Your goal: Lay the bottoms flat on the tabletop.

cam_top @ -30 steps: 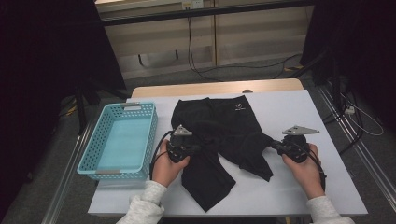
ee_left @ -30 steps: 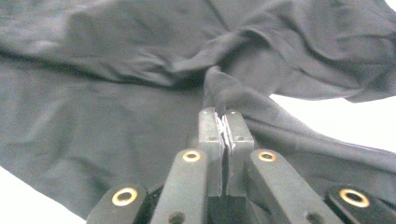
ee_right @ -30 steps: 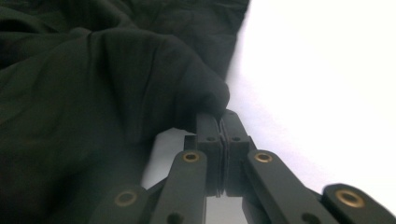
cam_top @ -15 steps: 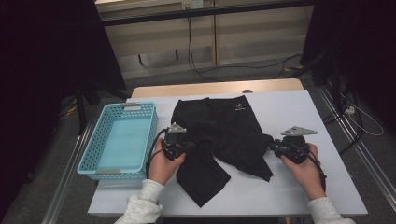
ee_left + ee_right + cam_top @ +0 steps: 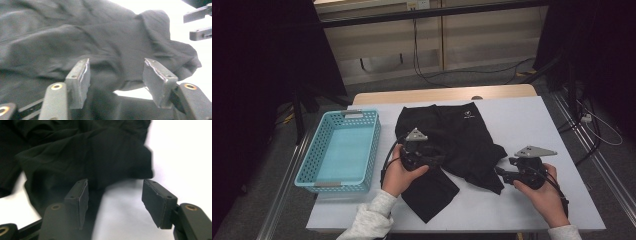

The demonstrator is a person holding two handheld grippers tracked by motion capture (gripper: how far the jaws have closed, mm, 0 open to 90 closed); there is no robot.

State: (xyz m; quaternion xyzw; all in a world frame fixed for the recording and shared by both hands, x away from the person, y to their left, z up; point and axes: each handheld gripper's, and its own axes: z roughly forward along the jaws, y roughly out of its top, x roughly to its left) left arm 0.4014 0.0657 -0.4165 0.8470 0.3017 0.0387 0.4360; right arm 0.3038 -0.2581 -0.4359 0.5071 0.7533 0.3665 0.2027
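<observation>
The black shorts (image 5: 452, 145) are released mid-desk, folded; both the left gripper (image 5: 428, 159) and the right gripper (image 5: 501, 172) have just been opening, nothing clamped.

Setting: lab or test workspace, indoor, dimly lit. Evidence: white-topped table (image 5: 532, 120) on a bare grey floor (image 5: 492, 77); black curtains (image 5: 267, 65) hung at both sides; loose cables (image 5: 422, 60) trailing across the floor to a wall socket (image 5: 417, 5); metal frame rails (image 5: 584, 150) flanking the table; plain panelled wall (image 5: 472, 35) behind.
</observation>
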